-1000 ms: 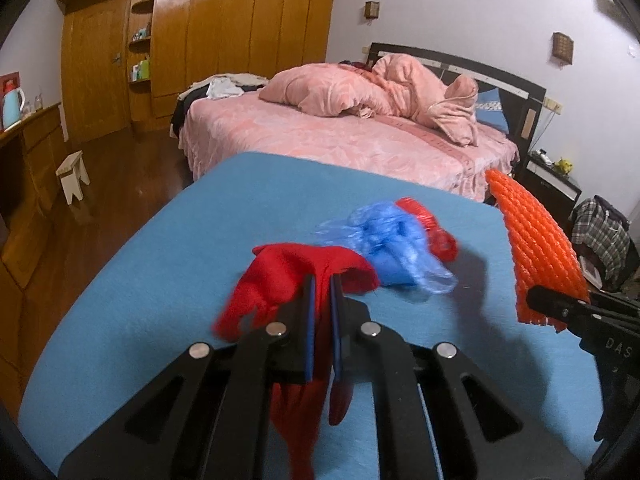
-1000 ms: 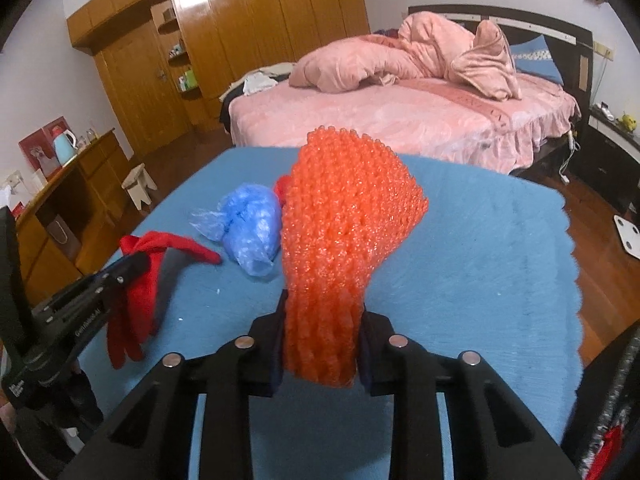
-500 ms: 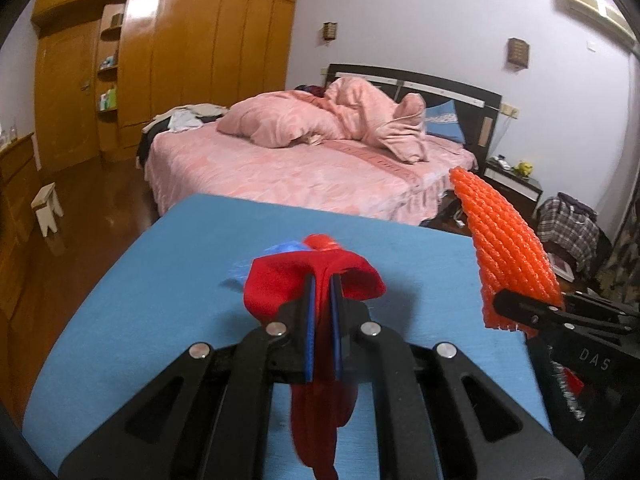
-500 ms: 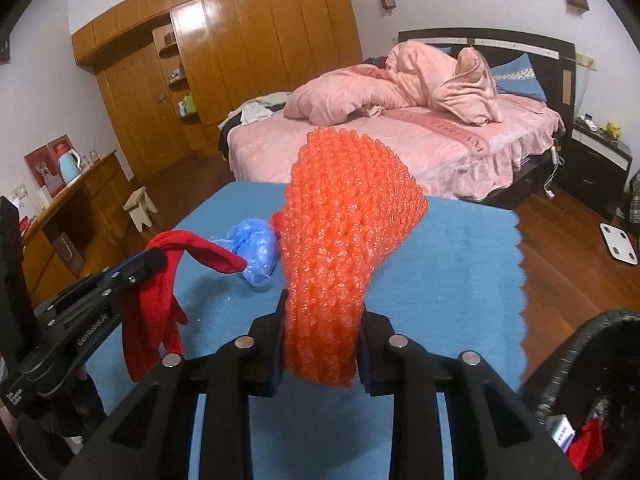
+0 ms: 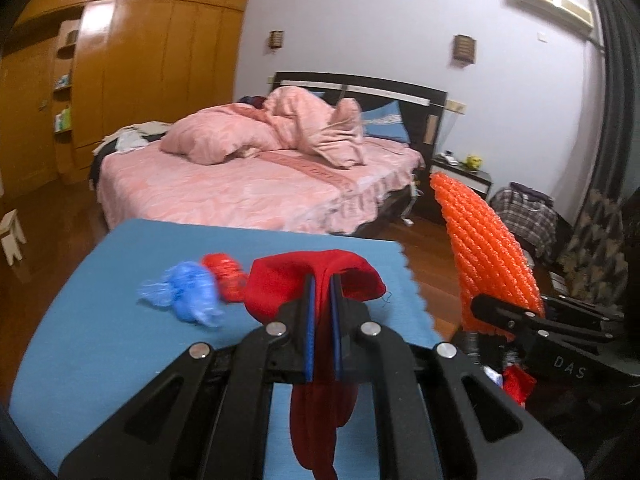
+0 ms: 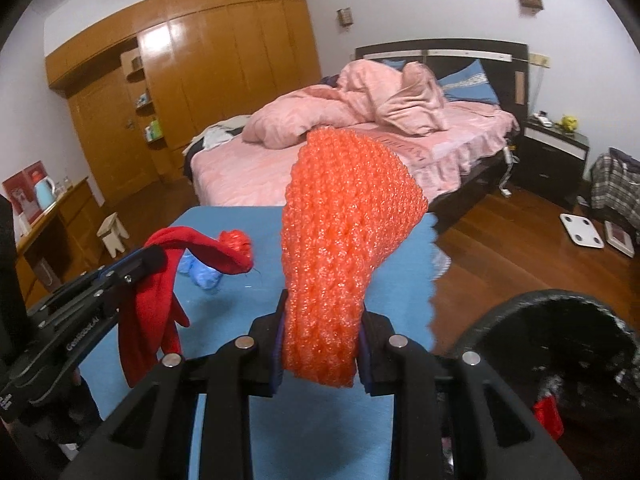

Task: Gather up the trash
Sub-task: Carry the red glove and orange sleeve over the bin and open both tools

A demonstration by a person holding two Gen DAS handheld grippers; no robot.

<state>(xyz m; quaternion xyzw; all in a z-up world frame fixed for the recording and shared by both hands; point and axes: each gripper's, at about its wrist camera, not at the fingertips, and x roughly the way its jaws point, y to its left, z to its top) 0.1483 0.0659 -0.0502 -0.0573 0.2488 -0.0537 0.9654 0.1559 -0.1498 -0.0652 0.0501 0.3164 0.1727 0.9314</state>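
Left claw: the left claw (image 5: 322,300) is clamped nearly shut on a red cloth (image 5: 316,276), which drapes over the blue pads and hangs limp below them, above the table (image 5: 100,340).
Right claw: the right claw (image 6: 320,344) is partly closed, pinching an orange foam net (image 6: 340,248) that stands up from between its fingers; in the left wrist view the same net (image 5: 492,264) rises just right of the table's edge.
Table: covered in a blue cloth with a zigzag right edge (image 6: 432,256), it stands in front of the pink bed (image 5: 248,188).
Trash left on the table: a crumpled blue plastic bag (image 5: 188,296) lies on the cloth, touching a small red net ball (image 5: 222,270) on its far side; both sit left of the held red cloth in the left wrist view.
Bin: a black bin (image 6: 560,320) stands on the wooden floor right of the table, below and right of the right claw, with a red scrap (image 6: 548,416) visible inside it.
Background: a wooden wardrobe (image 6: 208,64) fills the wall left of the bed, beyond the table.
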